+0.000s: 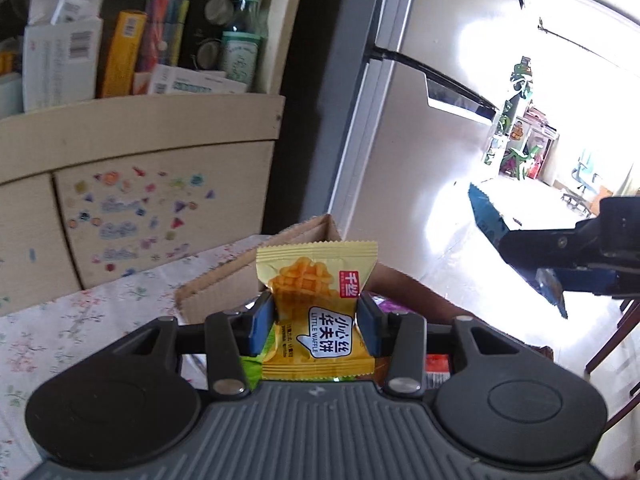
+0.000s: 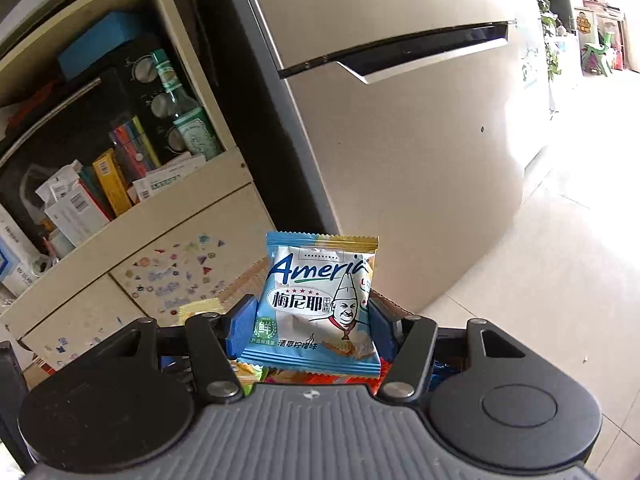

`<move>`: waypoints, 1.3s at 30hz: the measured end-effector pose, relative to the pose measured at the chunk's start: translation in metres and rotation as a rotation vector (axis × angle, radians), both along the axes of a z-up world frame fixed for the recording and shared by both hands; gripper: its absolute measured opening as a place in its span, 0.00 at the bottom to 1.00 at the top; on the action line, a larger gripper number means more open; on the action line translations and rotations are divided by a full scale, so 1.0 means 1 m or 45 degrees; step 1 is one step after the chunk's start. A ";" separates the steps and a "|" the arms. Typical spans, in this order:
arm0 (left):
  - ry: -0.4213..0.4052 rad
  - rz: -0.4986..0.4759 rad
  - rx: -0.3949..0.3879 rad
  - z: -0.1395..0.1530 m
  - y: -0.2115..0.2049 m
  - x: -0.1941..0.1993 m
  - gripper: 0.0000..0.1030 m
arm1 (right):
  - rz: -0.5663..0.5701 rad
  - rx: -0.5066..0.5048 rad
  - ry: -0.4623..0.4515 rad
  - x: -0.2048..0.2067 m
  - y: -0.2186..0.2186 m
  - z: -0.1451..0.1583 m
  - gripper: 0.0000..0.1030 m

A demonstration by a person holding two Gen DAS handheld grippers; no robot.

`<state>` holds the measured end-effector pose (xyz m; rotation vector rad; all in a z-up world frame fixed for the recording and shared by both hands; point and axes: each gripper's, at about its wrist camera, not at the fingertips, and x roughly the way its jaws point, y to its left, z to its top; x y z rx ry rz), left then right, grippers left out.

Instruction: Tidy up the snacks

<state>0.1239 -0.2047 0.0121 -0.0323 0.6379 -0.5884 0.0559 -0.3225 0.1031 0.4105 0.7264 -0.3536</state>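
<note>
My left gripper [image 1: 316, 322] is shut on a yellow Little Waffle packet [image 1: 316, 308], pinched upright between the blue pads, above an open cardboard box [image 1: 240, 280] with several colourful snack packets inside. My right gripper [image 2: 312, 324] is shut on a blue and white packet with a chef picture [image 2: 318, 304], also held upright, over more snack packets [image 2: 320, 378] and the box edge. In the left wrist view the right gripper [image 1: 560, 272] shows at the far right, with the blue packet [image 1: 492, 216] seen edge-on.
A beige shelf unit [image 1: 140, 120] with boxes, books and a bottle stands behind, stickers on its door [image 1: 140, 216]. A metallic fridge [image 2: 400, 160] stands to the right. The box rests on a floral tablecloth [image 1: 80, 320]. Bright tiled floor [image 2: 540, 260] lies beyond.
</note>
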 end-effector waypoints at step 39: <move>0.265 0.232 0.359 0.037 0.007 -0.044 0.99 | -0.105 -0.114 0.363 -0.035 -0.010 -0.010 1.00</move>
